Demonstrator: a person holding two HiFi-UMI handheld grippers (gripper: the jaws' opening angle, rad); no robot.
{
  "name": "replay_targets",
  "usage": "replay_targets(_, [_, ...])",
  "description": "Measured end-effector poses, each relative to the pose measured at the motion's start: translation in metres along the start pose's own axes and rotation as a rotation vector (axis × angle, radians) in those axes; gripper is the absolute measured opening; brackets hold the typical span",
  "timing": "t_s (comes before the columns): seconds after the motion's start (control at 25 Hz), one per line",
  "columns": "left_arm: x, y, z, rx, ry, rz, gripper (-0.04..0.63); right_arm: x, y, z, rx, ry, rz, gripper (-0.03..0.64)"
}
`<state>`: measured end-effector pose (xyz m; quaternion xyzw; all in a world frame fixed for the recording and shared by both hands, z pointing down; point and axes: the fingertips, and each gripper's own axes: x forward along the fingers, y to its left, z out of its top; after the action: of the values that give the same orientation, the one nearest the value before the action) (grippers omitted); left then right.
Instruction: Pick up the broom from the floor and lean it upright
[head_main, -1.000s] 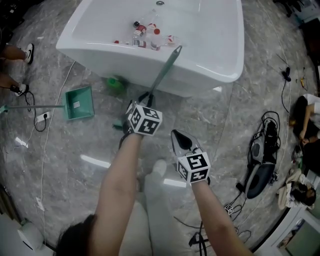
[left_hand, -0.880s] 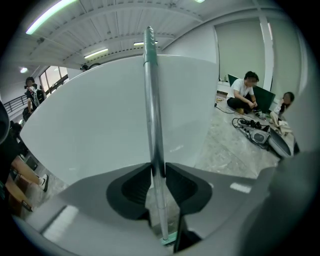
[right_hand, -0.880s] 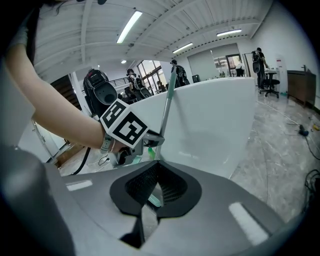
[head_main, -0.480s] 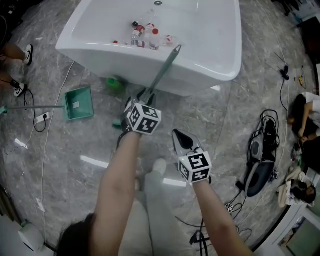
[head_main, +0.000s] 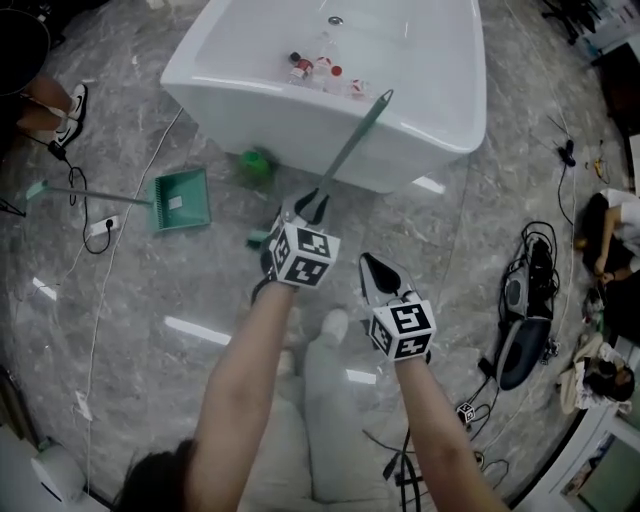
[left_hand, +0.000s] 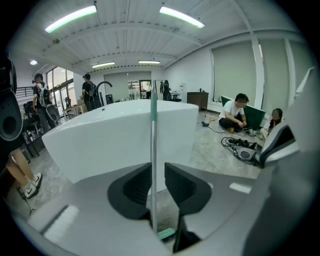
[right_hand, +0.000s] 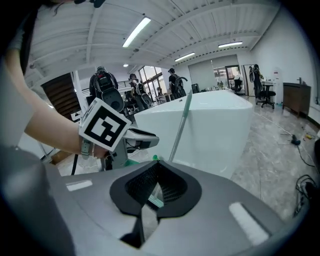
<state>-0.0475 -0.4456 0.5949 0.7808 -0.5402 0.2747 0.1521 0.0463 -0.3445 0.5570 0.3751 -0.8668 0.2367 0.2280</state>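
The broom (head_main: 352, 140) leans steeply against the tub (head_main: 290, 115), its handle between the left gripper's (head_main: 311, 206) closing jaws, not yet pinched. The right gripper (head_main: 374, 268), clenched and empty, hangs farther from the tub.

Broom (head_main: 349, 150): thin silvery pole w/ teal-green grip (head_main: 378, 105) at top end; only a bit of the teal head (head_main: 258, 238) shows, low down nr the floor. It's up off the flat & tilted, foot end near at approx. centre of scene, top end slanting far & right to rest on near rim of the white tub (head_main: 280, 120). In left gripper view it looks almost vertical vs. the tub wall, green grip up at rim level.
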Motion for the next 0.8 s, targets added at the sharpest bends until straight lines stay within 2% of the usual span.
replay_targets(0.24, [-0.090, 0.003, 0.023, -0.029, -0.102, -0.006, 0.017, -0.034, 0.049, 0.019, 0.018, -0.055, -0.032, 0.002])
replay_targets(0.32, [-0.121, 0.006, 0.038, -0.035, -0.150, -0.011, -0.003, -0.046, 0.067, 0.035, 0.018, -0.092, -0.042, 0.002])
replay_targets(0.56, [-0.223, 0.000, 0.083, -0.029, -0.265, -0.050, -0.003, -0.096, 0.131, 0.097, -0.023, -0.200, -0.055, 0.002])
replay_targets(0.64, [-0.257, -0.006, 0.095, -0.033, -0.292, -0.064, -0.002, -0.114, 0.152, 0.110, -0.052, -0.221, -0.047, 0.002])
replay_targets(0.8, [-0.321, -0.021, 0.120, -0.051, -0.369, -0.079, -0.003, -0.154, 0.188, 0.130, -0.182, -0.223, -0.024, 0.002])
